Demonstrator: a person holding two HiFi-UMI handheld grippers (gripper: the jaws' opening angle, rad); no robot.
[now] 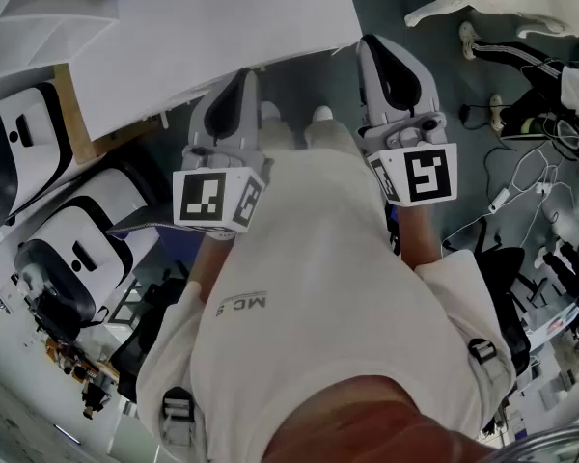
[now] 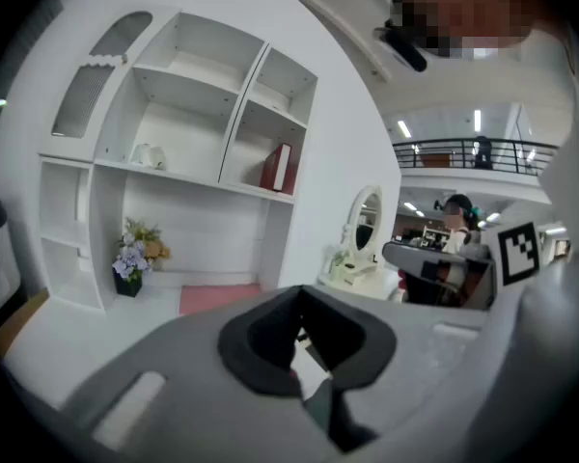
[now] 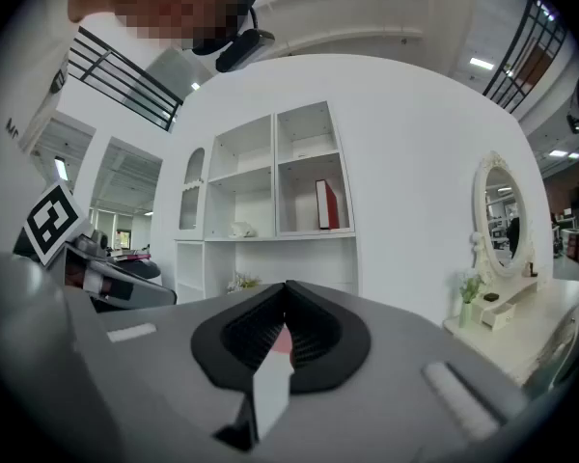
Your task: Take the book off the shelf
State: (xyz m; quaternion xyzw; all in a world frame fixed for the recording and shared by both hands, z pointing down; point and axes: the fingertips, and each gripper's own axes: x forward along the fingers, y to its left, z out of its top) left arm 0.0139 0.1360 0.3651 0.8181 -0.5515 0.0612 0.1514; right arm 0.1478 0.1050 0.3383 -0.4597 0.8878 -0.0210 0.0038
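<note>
A red book [image 2: 276,167] stands upright in the right-hand compartment of a tall white shelf unit [image 2: 203,104], well ahead of both grippers. The right gripper view shows the same red book [image 3: 327,204] in the white shelf unit [image 3: 270,177]. In the head view my left gripper [image 1: 243,77] and right gripper [image 1: 374,48] are held side by side close to the person's chest, pointing forward. The left gripper [image 2: 304,340] has its jaws together with nothing between them. The right gripper [image 3: 282,340] is shut and empty too.
A small pot of flowers [image 2: 130,258] and a pink mat [image 2: 217,297] sit on the desk below the shelves. A white vanity with an oval mirror [image 3: 502,222] stands to the right. White machines [image 1: 77,249] stand at the left, with cables [image 1: 521,181] on the floor at the right.
</note>
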